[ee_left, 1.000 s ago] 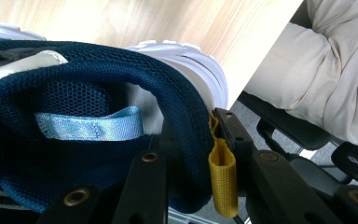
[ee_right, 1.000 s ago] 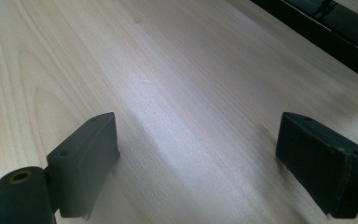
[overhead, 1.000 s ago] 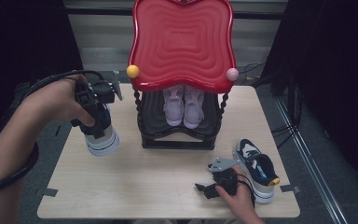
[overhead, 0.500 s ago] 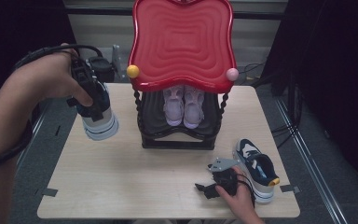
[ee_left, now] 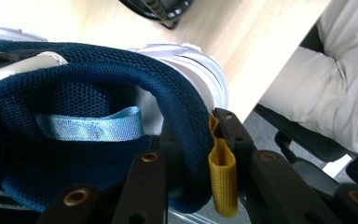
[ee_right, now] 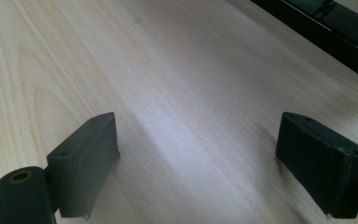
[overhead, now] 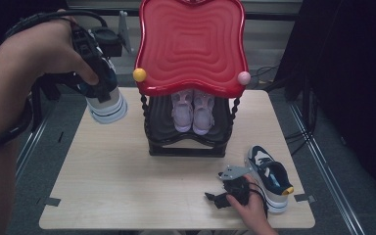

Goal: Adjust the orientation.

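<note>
Left gripper [overhead: 100, 88]: clamped on the navy shoe's [overhead: 106, 105] heel collar; lifted off the table [overhead: 127, 171] since a second ago, now beside the red rack [overhead: 191, 49]
Right gripper [overhead: 232, 191]: jaws apart, resting near the second shoe [overhead: 270, 176]
Meaning: likely bound for a shelf

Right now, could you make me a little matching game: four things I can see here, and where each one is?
Things:
1. navy shoe
2. pink shoes
3. second navy shoe
4. right gripper

Places:
A. lying on the table by the right hand
B. on the lower shelf of the rack, under its red top
C. open, low over bare wood
D. held up in the left gripper

Pairs: 1-D, 2-B, 3-A, 4-C
</note>
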